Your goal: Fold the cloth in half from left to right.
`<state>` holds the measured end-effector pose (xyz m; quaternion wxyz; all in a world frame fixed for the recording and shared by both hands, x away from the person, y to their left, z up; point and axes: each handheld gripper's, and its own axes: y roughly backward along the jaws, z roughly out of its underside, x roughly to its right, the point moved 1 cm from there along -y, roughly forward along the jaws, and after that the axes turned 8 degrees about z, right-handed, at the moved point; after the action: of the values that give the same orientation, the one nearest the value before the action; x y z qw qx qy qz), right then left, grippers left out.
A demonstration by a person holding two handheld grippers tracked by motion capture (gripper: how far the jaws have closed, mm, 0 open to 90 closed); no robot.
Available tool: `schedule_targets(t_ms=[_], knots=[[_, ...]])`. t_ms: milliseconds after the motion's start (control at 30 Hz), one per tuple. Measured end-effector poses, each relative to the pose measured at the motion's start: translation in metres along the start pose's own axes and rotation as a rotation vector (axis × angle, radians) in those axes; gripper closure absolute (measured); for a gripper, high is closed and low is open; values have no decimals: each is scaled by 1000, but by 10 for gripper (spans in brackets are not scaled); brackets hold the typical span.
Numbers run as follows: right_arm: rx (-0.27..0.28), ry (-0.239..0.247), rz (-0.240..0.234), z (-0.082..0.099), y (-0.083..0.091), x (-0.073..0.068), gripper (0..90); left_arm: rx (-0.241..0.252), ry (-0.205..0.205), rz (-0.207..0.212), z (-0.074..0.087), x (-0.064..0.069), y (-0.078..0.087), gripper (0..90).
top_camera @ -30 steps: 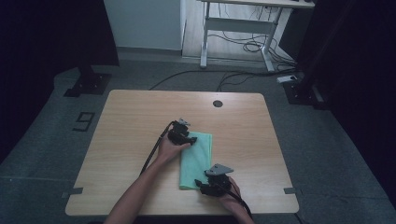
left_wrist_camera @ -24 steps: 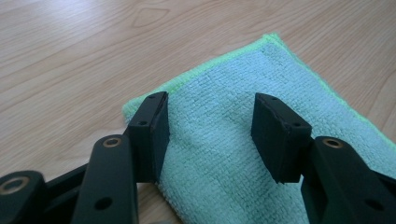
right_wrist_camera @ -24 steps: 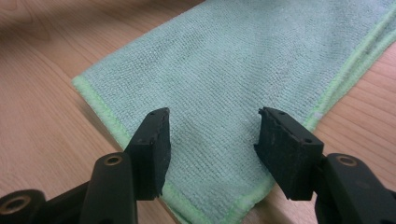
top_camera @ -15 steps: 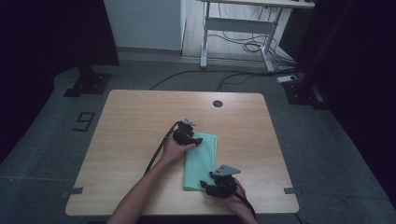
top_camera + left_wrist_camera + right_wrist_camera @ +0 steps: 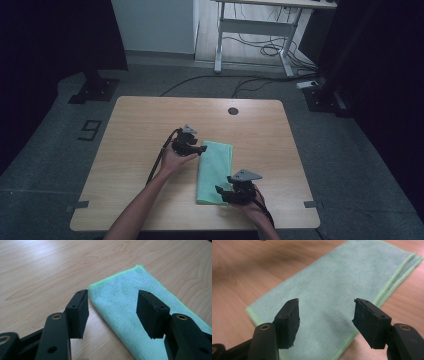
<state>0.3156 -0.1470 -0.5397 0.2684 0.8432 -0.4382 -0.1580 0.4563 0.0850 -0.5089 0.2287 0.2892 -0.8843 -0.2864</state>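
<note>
While both sets of jaws, lately widening, stand open and empty, the folded green cloth (image 5: 215, 171) lies flat beneath them on the wooden desk (image 5: 135, 125).

Lab or test room, bare wooden table (image 5: 150, 120), dark curtains (image 5: 50, 35), floor cables (image 5: 260, 50), taped floor number (image 5: 90, 131)

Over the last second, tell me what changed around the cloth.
The left gripper moved off the green cloth toward its far left corner; its jaws have just been opening, nothing between them. The right gripper kept its place at the near end, its jaws opening too, empty. The cloth stayed folded on the table.
</note>
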Motion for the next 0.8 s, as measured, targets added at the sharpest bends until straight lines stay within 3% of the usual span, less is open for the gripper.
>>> schedule_targets(t_ms=[400,800], knots=[[8,5,8,-14,-12,6,349,25,33,8,14,-4,21,427],[12,-3,27,-20,-18,16,347,18,40,9,21,-4,15,428]])
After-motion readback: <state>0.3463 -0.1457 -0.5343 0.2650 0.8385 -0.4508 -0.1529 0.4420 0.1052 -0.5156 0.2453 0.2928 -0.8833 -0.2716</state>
